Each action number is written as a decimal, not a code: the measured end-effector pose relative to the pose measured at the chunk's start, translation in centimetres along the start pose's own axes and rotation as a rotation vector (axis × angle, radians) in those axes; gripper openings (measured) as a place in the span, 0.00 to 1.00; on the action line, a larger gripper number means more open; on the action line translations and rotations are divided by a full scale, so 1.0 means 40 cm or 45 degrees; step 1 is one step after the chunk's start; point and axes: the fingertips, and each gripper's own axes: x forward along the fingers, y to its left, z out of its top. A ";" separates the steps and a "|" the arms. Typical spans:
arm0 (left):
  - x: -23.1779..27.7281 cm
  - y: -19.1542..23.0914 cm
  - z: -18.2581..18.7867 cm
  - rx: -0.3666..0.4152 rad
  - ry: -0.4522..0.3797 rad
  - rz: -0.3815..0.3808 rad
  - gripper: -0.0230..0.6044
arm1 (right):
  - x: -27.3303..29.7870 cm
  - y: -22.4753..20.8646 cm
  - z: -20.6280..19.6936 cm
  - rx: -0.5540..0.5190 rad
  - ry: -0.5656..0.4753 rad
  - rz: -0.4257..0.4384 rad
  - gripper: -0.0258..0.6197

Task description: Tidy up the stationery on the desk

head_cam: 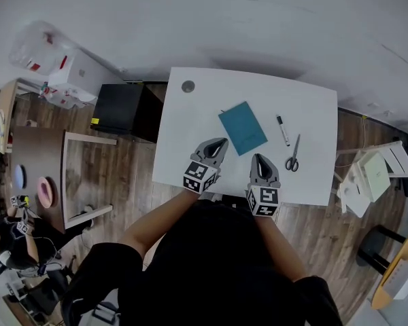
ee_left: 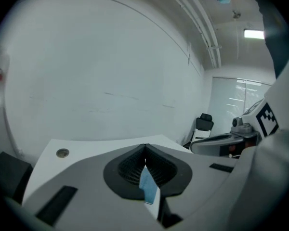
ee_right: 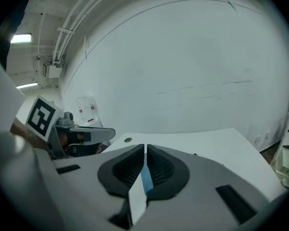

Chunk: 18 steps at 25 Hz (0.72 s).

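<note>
On the desk [head_cam: 180, 138], the notebook [head_cam: 243, 128], pen [head_cam: 283, 130] and scissors [head_cam: 292, 156] are seen lying loose, nothing judged tidied yet, with the left gripper [head_cam: 220, 142] and right gripper [head_cam: 259, 157] held near the notebook, jaws together and empty.

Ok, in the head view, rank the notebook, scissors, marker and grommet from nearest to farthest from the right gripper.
1. Notebook, just ahead-left of the right gripper.
2. Scissors and marker, to its right: too close to call.
3. Grommet, far left corner.
</note>
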 end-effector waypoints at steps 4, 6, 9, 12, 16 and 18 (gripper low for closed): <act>0.083 0.059 -0.038 -0.126 0.078 -0.016 0.06 | 0.053 -0.056 -0.040 0.167 0.041 0.012 0.09; 0.127 0.079 -0.047 -0.127 0.106 0.010 0.06 | 0.080 -0.096 -0.053 0.190 0.052 -0.002 0.09; 0.178 0.125 -0.070 -0.068 0.170 0.094 0.06 | 0.119 -0.130 -0.090 0.208 0.091 0.019 0.09; 0.224 0.191 -0.089 -0.033 0.245 0.155 0.06 | 0.163 -0.148 -0.129 0.232 0.155 0.043 0.09; 0.256 0.267 -0.123 -0.005 0.336 0.200 0.06 | 0.211 -0.170 -0.185 0.234 0.240 0.028 0.09; 0.268 0.290 -0.145 0.008 0.381 0.197 0.06 | 0.232 -0.183 -0.208 0.215 0.282 0.026 0.09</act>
